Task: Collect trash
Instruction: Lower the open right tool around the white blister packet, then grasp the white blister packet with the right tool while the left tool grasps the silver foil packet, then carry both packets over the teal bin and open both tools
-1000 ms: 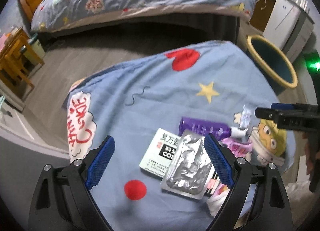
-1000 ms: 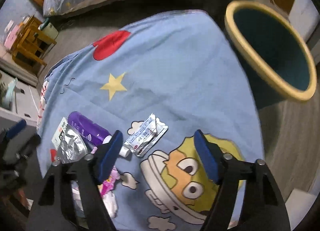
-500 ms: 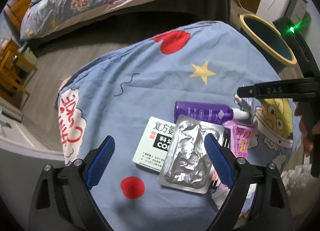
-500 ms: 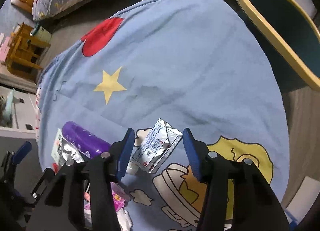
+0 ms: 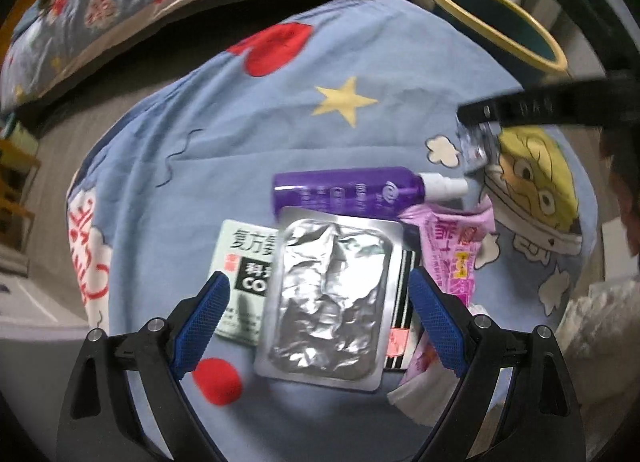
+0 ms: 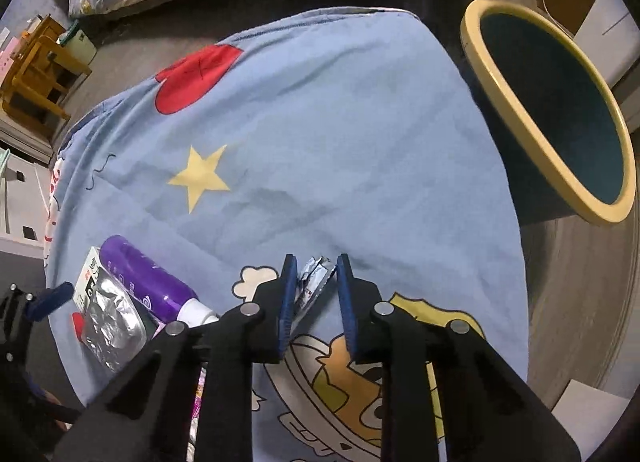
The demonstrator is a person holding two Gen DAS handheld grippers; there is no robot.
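In the left wrist view, the left gripper (image 5: 316, 322) hangs over a heap of litter on the light-blue cartoon-print bedsheet (image 5: 240, 134), its 2 blue-padded jaws wide apart and straddling a crumpled silver foil blister tray (image 5: 328, 302) without pressing on it. That tray lies over a pale green printed medicine box (image 5: 240, 270); a purple plastic spray bottle with a white nozzle (image 5: 344, 190) lies just behind it, and a pink printed snack wrapper (image 5: 452, 254) lies to the side. The step in hand looks like a paired pickup, and for this gripper the next move calls for lowering onto the tray's edges and closing gently, since thin foil would likely buckle or slide. Farther off, the right gripper's black finger crosses the frame above a small silvery sachet (image 5: 476, 146). In the right wrist view, the right gripper (image 6: 314, 294) has its jaws closing around that small crinkled foil sachet (image 6: 314, 282), which stands on edge between the pads, touching or nearly touching one pad while a gap remains on the other side. The sachet is flat, creased and shiny with small print. Once clamped, it would need lifting and carrying to the dark teal bin with a yellow rim (image 6: 552, 114), which stands beside the bed and looks empty.
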